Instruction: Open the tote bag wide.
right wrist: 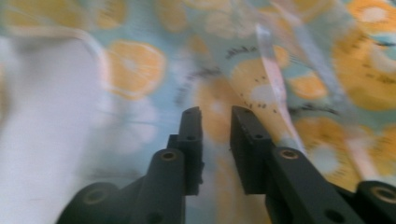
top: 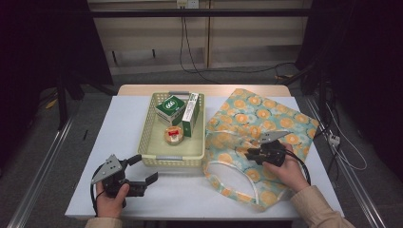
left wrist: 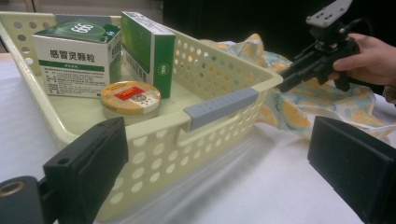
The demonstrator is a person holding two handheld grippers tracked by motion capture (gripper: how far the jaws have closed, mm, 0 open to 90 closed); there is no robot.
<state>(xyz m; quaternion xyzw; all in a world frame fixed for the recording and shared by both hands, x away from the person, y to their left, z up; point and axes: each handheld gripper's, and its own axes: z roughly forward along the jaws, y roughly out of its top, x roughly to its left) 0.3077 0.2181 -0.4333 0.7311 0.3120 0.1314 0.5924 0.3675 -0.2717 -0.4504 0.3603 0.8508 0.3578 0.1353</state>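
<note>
Right gripper (top: 253, 154), jaws narrowed with a gap between them, hovers over the orange-print bag (top: 266, 118) lying on the surface beside the basket (top: 148, 137); next, pinching the bag's edge. Left gripper (top: 142, 171) waits open.

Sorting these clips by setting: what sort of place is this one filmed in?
Probably a lab or workshop recording station, not a home: a white table framed by dark curtains, metal floor rails, loose cables running to a wall socket, and plain cabinets behind. A basket and patterned bag serve as props.
</note>
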